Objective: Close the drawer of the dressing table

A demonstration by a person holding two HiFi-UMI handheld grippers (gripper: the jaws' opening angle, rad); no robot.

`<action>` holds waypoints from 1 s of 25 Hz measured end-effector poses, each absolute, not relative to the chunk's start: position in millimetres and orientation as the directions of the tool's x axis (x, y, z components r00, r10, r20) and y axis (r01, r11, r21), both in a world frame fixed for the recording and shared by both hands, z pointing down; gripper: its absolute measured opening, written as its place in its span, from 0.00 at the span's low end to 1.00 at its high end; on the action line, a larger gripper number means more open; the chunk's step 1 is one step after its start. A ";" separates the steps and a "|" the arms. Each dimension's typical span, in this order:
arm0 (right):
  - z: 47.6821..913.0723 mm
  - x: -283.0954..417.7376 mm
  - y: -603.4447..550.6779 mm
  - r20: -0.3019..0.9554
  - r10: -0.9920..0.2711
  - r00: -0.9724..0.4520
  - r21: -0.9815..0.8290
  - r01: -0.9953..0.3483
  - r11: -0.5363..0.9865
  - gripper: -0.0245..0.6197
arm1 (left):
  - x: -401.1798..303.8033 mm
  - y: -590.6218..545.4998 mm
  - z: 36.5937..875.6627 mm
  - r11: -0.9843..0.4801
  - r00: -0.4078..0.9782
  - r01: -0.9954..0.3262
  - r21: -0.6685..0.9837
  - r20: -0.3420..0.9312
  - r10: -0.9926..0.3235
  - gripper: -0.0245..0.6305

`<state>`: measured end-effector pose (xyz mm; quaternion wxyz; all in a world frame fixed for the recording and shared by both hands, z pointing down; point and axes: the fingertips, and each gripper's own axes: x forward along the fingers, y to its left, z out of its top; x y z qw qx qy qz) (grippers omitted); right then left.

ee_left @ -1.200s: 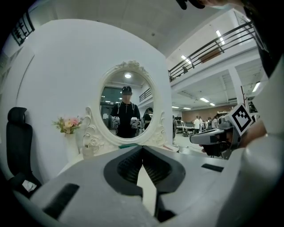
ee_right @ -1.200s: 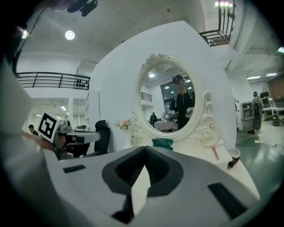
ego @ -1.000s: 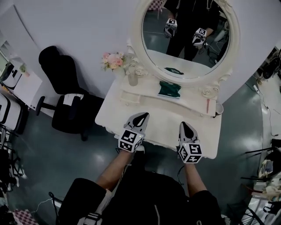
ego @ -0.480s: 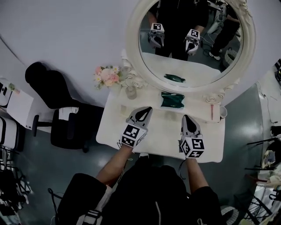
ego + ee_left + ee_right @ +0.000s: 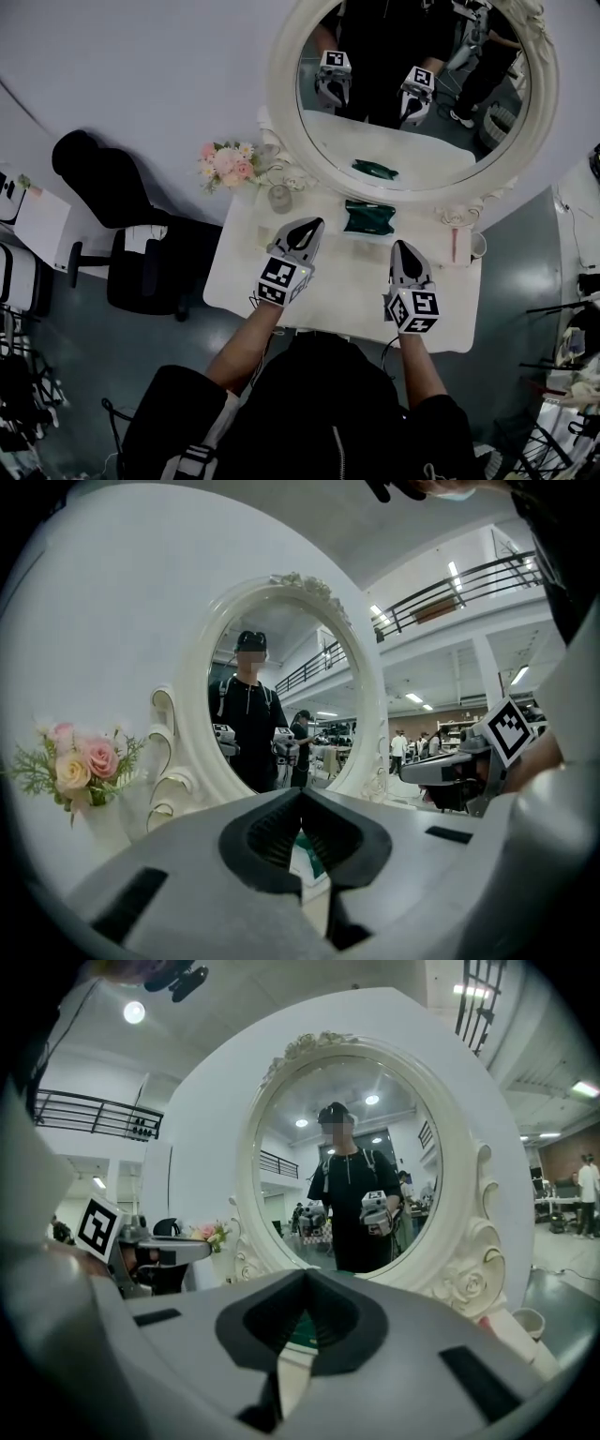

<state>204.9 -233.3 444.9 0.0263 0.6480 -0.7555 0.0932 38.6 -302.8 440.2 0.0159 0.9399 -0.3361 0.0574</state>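
Jaws pressed together and empty on left gripper and right gripper, both hovering side by side above dressing table top; drawer out of sight.

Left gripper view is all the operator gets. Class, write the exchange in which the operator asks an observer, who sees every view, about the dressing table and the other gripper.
Operator: The right gripper: are its jaws shut?
Observer: Yes, its own view shows them together, with nothing between.
Operator: Where are both grippers?
Observer: Side by side above the dressing table, pointing at the mirror end.
Operator: Anything at the table's right end?
Observer: A white cup.
Operator: And beside the table?
Observer: A black chair stands at its left.
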 end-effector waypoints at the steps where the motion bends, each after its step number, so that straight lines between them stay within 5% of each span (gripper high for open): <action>1: 445.8 204.0 -233.2 0.164 -0.972 -0.167 -0.107 -0.983 0.151 0.04 | 37.1 -301.2 440.8 -0.769 0.763 -0.639 -0.007 0.118 -0.635 0.04; 25: 490.1 85.3 -257.3 0.254 -0.845 -0.471 -0.153 -0.882 0.446 0.04 | -100.3 -280.9 494.1 -0.526 0.521 -0.849 0.044 0.236 -0.821 0.04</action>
